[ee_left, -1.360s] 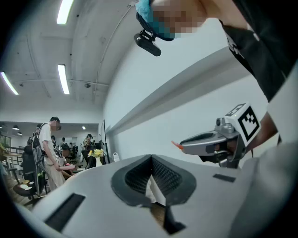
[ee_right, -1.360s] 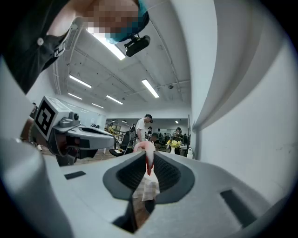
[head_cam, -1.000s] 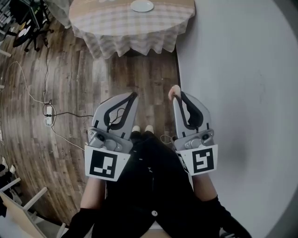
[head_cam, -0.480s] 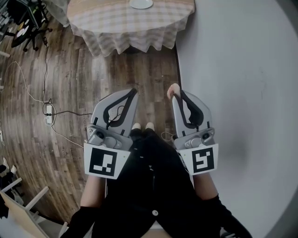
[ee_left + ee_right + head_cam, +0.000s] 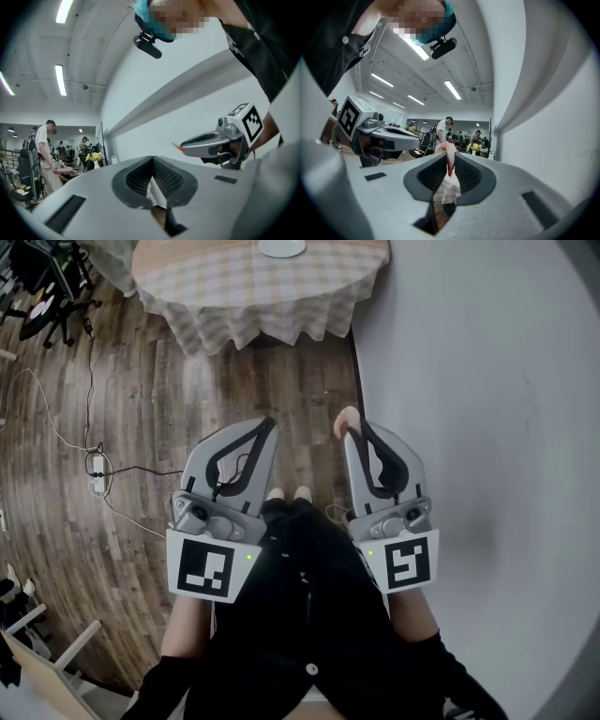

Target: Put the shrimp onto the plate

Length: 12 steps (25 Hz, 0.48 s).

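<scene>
A pink shrimp (image 5: 348,420) sticks out from the tip of my right gripper (image 5: 352,430), which is shut on it; in the right gripper view the shrimp (image 5: 447,154) stands between the closed jaws with its red tail down. My left gripper (image 5: 266,430) is shut with nothing in it, held beside the right one above the wooden floor. A white plate (image 5: 281,247) lies on a round table with a checked cloth (image 5: 253,292) far ahead at the top of the head view.
A grey-white wall (image 5: 487,409) runs along the right side. A power strip with cables (image 5: 98,474) lies on the floor at left. Chair legs (image 5: 47,306) stand at the upper left. People stand in the room's far part (image 5: 443,129).
Both grippers and the view have crept slightly forward toward the table; the plate sits a bit nearer the top edge. The grip on the shrimp is unchanged.
</scene>
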Each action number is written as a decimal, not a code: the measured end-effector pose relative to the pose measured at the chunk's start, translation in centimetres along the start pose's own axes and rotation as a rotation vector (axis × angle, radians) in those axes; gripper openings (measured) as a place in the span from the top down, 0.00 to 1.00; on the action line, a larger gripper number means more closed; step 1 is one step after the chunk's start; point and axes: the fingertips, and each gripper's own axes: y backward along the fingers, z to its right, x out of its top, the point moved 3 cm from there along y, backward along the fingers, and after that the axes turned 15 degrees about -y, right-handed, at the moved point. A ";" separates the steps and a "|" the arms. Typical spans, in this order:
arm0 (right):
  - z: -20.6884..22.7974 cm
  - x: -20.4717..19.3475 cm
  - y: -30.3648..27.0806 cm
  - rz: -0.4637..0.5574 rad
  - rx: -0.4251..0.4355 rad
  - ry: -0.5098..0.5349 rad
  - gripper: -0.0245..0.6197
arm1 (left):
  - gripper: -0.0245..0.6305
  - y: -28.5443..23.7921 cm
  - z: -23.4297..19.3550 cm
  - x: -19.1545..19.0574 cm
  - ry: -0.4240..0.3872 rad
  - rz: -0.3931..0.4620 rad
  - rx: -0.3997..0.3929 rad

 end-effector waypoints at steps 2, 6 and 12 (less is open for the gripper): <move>-0.1 0.0 0.0 -0.002 -0.001 -0.004 0.90 | 0.96 0.1 -0.2 0.1 0.002 0.005 0.000; -0.5 -0.1 -0.5 0.004 -0.001 -0.013 0.90 | 0.96 0.3 -0.7 -0.1 0.002 0.017 0.002; -1.7 0.1 -1.2 0.016 0.000 0.006 0.90 | 0.96 1.1 -1.4 -0.2 -0.011 0.032 -0.004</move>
